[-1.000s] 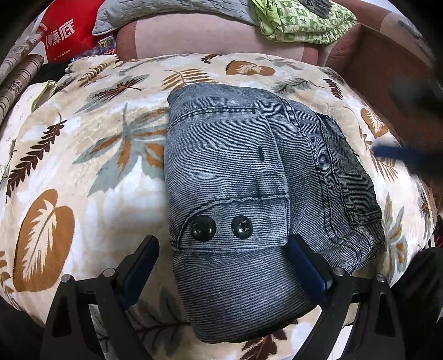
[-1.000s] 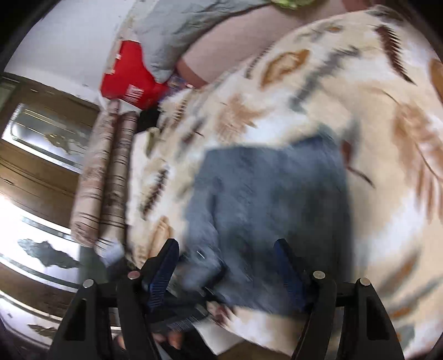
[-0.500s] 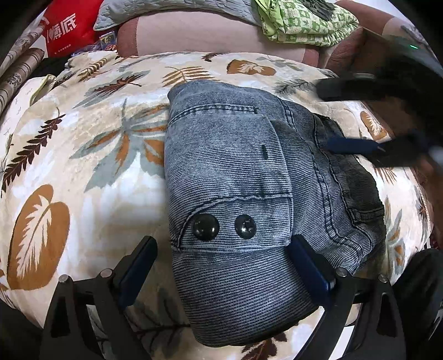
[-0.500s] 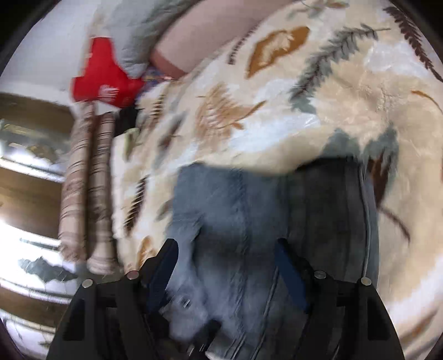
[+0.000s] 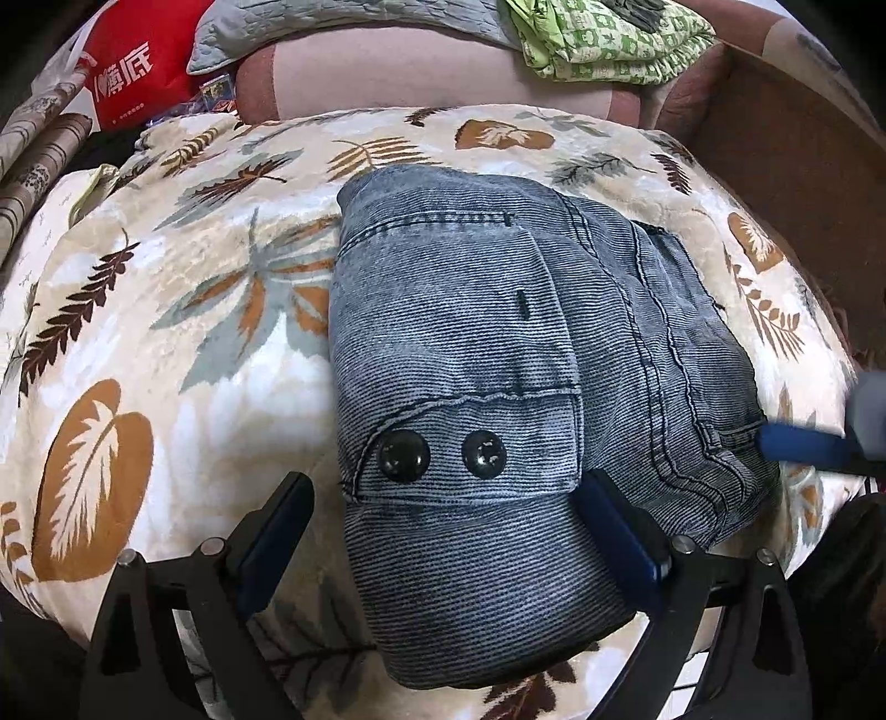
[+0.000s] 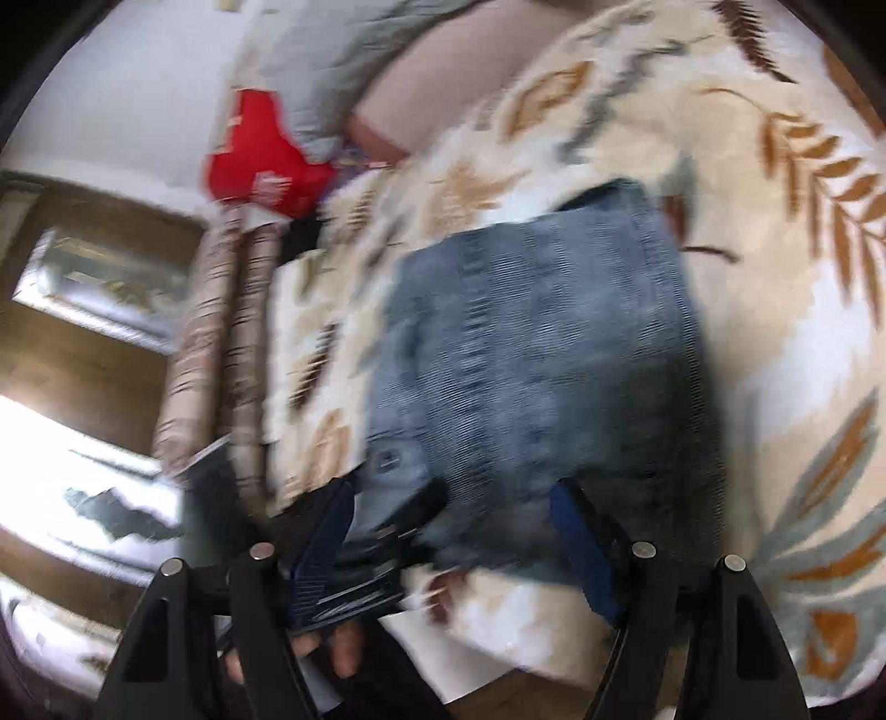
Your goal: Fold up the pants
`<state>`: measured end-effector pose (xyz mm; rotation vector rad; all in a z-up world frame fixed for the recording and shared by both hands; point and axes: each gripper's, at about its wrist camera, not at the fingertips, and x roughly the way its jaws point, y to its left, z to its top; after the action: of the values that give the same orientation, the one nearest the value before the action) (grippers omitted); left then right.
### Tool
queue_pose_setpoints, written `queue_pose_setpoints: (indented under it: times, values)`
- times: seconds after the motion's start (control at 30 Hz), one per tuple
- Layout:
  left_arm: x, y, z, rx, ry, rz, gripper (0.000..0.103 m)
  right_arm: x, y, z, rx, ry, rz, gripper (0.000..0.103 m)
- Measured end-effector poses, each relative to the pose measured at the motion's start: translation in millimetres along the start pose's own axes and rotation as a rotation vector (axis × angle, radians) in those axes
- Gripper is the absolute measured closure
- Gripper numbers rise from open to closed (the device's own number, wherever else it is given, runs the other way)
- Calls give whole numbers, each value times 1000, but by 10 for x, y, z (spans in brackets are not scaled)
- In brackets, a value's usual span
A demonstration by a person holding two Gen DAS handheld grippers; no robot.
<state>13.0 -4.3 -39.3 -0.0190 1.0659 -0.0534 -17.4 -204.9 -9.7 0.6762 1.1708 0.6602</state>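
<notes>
The blue-grey corduroy pants [image 5: 498, 354] lie folded into a compact bundle on the leaf-print blanket [image 5: 166, 310], with two black buttons [image 5: 443, 454] on the near flap. My left gripper [image 5: 443, 515] is open, its jaws straddling the near end of the bundle without closing on it. My right gripper [image 6: 454, 526] is open and empty, hovering by the bundle's right side; one blue fingertip [image 5: 803, 446] shows at the right edge of the left wrist view. The right wrist view is motion-blurred and shows the pants [image 6: 542, 354] and the other gripper [image 6: 354, 554].
A pink cushion [image 5: 421, 72] with a grey quilt and a green patterned cloth [image 5: 609, 39] lies behind the blanket. A red bag [image 5: 138, 66] and rolled fabric [image 5: 33, 149] sit at the far left. A brown panel [image 5: 803, 166] stands on the right.
The right gripper swung from over the far right of the pants down to the near right side. The pants and the left gripper have hardly moved.
</notes>
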Motion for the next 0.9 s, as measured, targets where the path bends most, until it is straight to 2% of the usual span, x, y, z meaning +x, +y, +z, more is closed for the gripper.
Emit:
queue_pose_setpoints:
  times: [0.03,0.1,0.13,0.17,0.37,0.53,0.9]
  values:
    - [5,0,2,0,0,1,6,39,-39,-57,-5,6,0,24]
    - [6,-25,-4,11,-1,10,6,252,-245,-119,0,57,-98,26]
    - [-5,-25,-2,14,-5,13,6,198,-274,-126,17,16,-59,26]
    - [-8,-24,0,15,-4,12,6,155,-276,-104,42,15,-39,26]
    - [-1,-24,3,10,0,18,6,177,-248,-79,10,22,-35,25]
    - [-7,-38,-2,15,-2,24,6,156,-337,-105,43,13,8,25]
    - [-12,-28,-2,20,-5,28,6,131,-338,-116,30,9,12,25]
